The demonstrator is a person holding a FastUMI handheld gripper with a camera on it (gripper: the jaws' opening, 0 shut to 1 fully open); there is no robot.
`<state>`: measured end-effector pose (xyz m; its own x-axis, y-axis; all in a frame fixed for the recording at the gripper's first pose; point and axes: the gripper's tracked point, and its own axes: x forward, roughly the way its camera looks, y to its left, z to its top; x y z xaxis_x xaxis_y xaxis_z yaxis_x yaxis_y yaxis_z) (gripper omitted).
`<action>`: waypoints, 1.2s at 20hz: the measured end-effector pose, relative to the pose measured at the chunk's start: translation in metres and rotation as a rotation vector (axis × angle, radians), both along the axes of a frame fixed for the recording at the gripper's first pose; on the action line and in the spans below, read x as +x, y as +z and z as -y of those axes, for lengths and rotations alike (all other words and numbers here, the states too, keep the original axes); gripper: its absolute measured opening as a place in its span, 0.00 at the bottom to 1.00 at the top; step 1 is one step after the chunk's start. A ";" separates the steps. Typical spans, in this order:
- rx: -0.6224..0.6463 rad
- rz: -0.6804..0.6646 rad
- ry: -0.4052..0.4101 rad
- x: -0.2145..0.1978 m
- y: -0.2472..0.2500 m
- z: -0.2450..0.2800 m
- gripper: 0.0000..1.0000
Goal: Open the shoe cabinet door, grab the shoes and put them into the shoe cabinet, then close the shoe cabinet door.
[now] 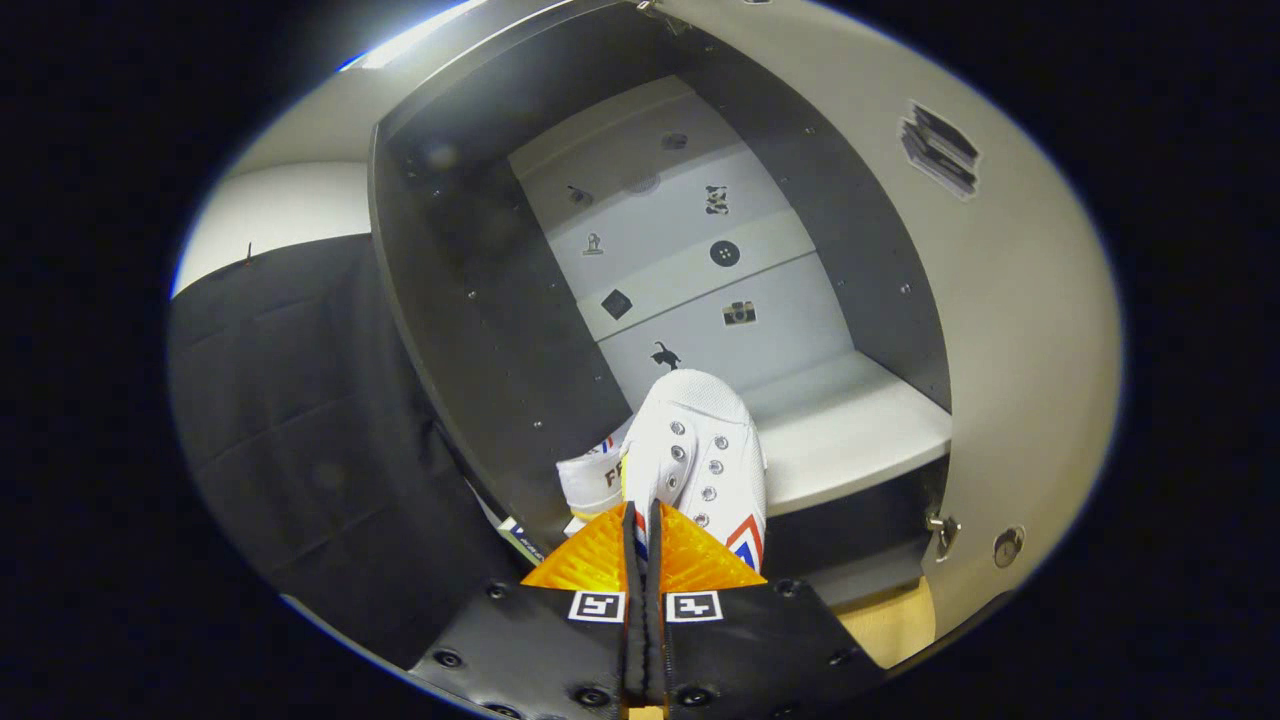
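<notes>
Jaws pinched on white shoe [700,450], over cabinet shelf [850,430].

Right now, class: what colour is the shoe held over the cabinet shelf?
White, with red and blue side stripes; the shoe shows best in the gripper view.

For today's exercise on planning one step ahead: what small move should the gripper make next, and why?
Probably ease forward and lower the white shoe onto the shelf. The gripper is shut on the shoe's rear, the cabinet door stands open, and the toe already reaches over the shelf.
</notes>
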<state>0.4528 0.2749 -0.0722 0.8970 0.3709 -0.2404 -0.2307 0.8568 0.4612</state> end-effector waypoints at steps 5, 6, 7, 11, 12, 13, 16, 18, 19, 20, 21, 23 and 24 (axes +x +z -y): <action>-0.041 0.051 -0.035 0.055 0.018 0.000 0.01; -0.054 0.058 -0.042 0.065 0.021 -0.001 0.01; -0.066 0.063 -0.048 0.078 0.022 -0.002 0.01; -0.106 0.049 -0.107 0.124 0.015 0.001 0.01; -0.112 0.037 -0.115 0.136 0.009 0.002 0.01; -0.119 0.017 -0.122 0.145 0.002 0.001 0.01; -0.138 -0.031 -0.142 0.162 -0.015 0.001 0.01; -0.142 -0.061 -0.145 0.167 -0.025 -0.001 0.01; -0.131 -0.075 -0.135 0.167 -0.028 -0.005 0.01; -0.131 -0.082 -0.133 0.168 -0.031 -0.007 0.01; -0.138 -0.086 -0.137 0.167 -0.031 -0.007 0.01; -0.139 -0.075 -0.119 0.160 -0.025 -0.014 0.08; -0.148 -0.057 -0.119 0.155 -0.017 -0.013 0.19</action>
